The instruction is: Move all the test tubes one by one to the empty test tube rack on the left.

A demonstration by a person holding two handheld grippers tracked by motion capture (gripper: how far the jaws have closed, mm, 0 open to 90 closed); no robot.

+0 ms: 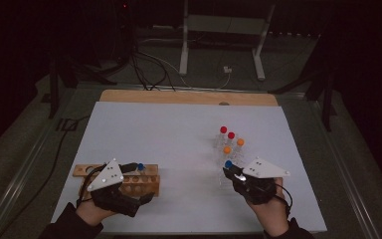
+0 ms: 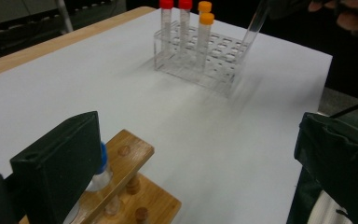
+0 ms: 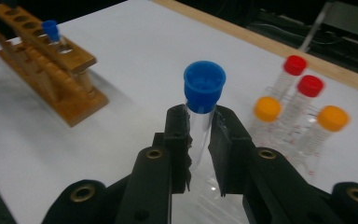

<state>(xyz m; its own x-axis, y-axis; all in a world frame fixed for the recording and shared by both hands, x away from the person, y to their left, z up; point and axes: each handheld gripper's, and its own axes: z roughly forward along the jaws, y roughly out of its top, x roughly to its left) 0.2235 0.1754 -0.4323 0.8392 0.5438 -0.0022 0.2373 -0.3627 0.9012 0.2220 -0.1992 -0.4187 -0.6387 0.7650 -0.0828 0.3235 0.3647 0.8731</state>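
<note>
Right claw (image 3: pixel 199 135) clamps a blue-capped tube (image 3: pixel 202 100) above the clear rack (image 2: pixel 200 65); left claw (image 2: pixel 191 158), jaws spread, straddles the wooden rack (image 2: pixel 126 186) end.

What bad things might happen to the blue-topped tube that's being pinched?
1. The right gripper pinches the blue-capped tube only on its smooth clear wall just under the cap, so it might slip or tilt.
2. The tube's lower end is near the clear rack, where the red-capped tubes and orange-capped tubes stand close together; a swing could knock them.
3. The wooden rack is narrow, and the left gripper stands open beside it, so a clumsy insert might tip it.
</note>
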